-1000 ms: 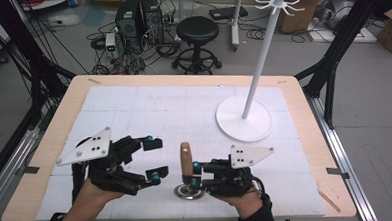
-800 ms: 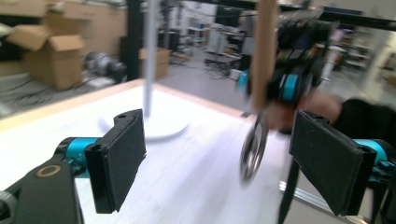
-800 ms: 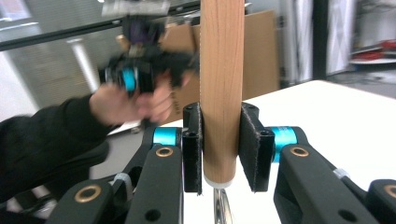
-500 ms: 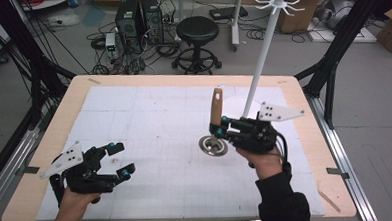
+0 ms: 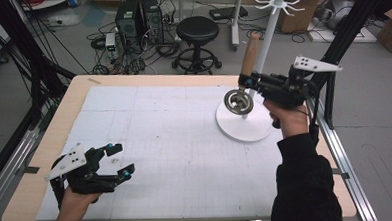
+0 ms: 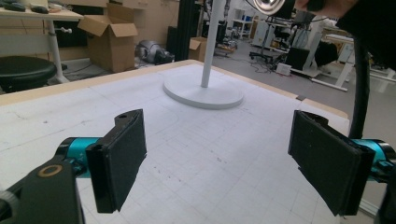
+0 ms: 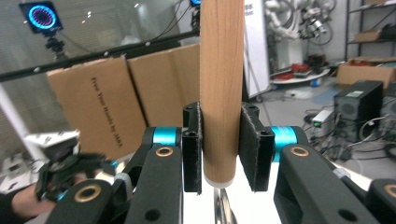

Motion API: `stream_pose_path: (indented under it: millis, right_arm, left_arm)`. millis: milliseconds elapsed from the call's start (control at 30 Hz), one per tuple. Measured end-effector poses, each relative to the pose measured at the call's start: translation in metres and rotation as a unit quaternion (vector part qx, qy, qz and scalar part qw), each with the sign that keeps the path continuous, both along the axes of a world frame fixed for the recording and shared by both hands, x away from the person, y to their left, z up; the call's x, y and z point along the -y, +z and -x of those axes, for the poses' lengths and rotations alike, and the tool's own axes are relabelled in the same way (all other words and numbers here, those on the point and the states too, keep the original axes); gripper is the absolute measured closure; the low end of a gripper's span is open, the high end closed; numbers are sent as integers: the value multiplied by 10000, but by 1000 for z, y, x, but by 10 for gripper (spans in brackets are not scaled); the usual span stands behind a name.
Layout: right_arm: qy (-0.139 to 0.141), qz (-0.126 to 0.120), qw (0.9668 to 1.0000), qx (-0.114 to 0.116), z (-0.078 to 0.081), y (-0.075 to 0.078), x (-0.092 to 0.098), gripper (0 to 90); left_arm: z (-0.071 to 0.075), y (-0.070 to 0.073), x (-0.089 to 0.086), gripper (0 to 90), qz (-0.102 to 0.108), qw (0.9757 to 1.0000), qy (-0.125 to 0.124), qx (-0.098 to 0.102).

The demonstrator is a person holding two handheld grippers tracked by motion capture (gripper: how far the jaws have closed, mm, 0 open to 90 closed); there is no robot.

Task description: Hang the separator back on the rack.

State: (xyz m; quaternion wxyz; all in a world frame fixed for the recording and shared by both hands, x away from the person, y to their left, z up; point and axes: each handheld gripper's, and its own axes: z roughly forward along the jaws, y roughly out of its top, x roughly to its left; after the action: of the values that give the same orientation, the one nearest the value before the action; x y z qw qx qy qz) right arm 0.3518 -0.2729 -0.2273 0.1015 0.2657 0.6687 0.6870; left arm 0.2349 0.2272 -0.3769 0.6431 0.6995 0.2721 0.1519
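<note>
The right gripper (image 5: 247, 80) is raised above the table (image 5: 45, 147) at about 2 o'clock in the high view, its jaws clamped on the wooden handle (image 5: 250, 53) of a strainer (image 5: 238, 101). The handle stands nearly upright, tilted slightly toward 1 o'clock, and the round metal bowl hangs below the jaws, over the white disc base (image 5: 245, 128) of a rack (image 5: 268, 37). The rack's pole rises just behind the handle, with thin hooks spreading at its top. In the right gripper view both black pads (image 7: 192, 149) press flat against the handle (image 7: 222, 88) near its lower end, where a pale collar shows beneath the wood. The left gripper (image 5: 118, 159) sits low at about 8 o'clock, near the table's front edge, well apart from the strainer. Its jaws have just been opening and stand spread wide with nothing between them; the left gripper view shows bare white mat (image 6: 196, 154) between the two pads (image 6: 119, 163). In that view the rack base (image 6: 203, 95) lies at 12 o'clock and the strainer bowl (image 6: 271, 5) shows at the top edge, near 1 o'clock.
</note>
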Motion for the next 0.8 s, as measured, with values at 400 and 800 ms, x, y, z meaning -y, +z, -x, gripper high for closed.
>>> stream_pose_path:
  millis: [400, 800]
  right_arm:
    - [-346, -31, 9994, -26, -31, 26, 19, 720]
    - [-541, -117, 9980, -315, -47, 24, 36, 720]
  left_arm:
    - [-1, 0, -1, 196, 22, 10000, 22, -11]
    - [-2, 0, 0, 195, 41, 10000, 48, -26]
